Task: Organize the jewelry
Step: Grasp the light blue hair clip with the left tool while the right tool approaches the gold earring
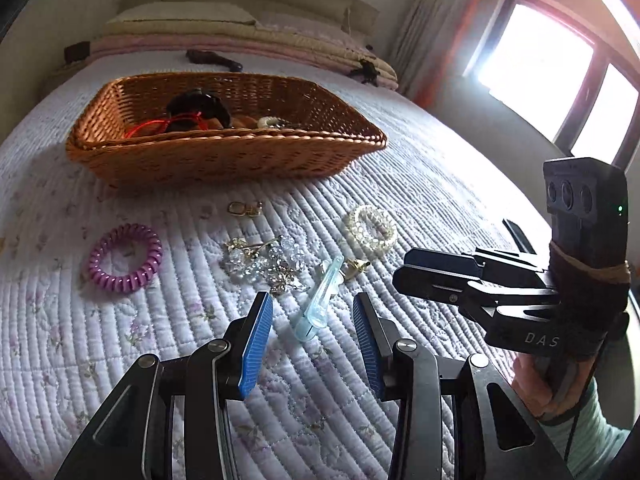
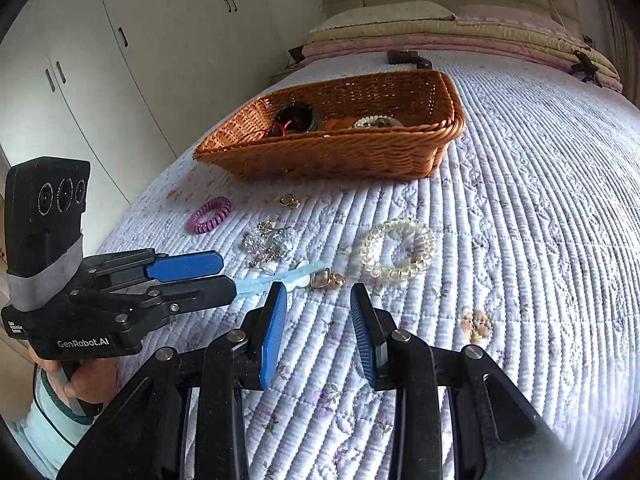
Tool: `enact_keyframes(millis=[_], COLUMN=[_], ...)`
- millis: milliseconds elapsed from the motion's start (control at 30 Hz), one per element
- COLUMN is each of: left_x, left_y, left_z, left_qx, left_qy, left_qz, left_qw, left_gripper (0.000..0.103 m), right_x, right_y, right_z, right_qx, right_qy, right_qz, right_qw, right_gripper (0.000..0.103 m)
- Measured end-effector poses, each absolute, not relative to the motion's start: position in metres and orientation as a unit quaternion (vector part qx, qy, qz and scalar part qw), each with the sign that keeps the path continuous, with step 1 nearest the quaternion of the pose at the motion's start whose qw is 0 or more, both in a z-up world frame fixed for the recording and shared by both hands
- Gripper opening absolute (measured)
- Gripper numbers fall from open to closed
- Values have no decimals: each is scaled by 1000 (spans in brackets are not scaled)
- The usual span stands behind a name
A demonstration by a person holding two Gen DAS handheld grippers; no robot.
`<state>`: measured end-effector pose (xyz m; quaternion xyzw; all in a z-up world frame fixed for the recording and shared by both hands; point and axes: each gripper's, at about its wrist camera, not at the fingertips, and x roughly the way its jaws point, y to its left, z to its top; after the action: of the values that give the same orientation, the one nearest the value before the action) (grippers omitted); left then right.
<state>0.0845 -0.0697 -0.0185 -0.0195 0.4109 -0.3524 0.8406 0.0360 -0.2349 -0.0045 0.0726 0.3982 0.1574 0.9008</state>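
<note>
Jewelry scattered on a quilted bed [image 1: 400,168], just in front of a wicker basket [image 1: 224,160] already holding a few pieces. Closest to both grippers: a pale blue hair clip [image 1: 316,304], with a gold earring [image 2: 326,279] just beside it. Also loose: a clear bead bracelet [image 2: 398,254], a purple coil hair tie [image 1: 125,258], a crystal cluster [image 1: 264,260].

Best approach, as a judgement: lower straight over the clip, straddle its narrow width, close gently, avoid snagging the quilt or the earring.

Left gripper [image 1: 312,334]: partly apart, empty, clip lying ahead between the pads, untouched. Right gripper [image 2: 318,334]: partly apart, empty, aimed toward the earring.
</note>
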Motion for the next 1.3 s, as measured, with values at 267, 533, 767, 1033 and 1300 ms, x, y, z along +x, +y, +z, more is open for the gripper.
enact_keyframes(millis=[267,533,767,1033,1300], left_x=[88,79,63,51,40], left_y=[-97,-89,-52,-32,-33], left_z=[-25,-24,-23,-24,-24], left_qx=[27,31,6,-8,-4], left_qy=[425,432,450,451,441], left_qz=[-335,-315,-307,-310,-314], left_qw=[840,845,838,837,840], left_gripper=[42,14,13,13,25], right_x=[46,65,75,61,76], right_y=[-241,-221,-207,-175,-179], right_z=[-18,-19,-22,-26,-29], right_qx=[74,15,-14,-59,-36], right_qy=[421,420,422,422,431], right_qz=[154,160,176,207,164], right_qw=[891,893,889,880,887], right_gripper=[36,36,36,36,36])
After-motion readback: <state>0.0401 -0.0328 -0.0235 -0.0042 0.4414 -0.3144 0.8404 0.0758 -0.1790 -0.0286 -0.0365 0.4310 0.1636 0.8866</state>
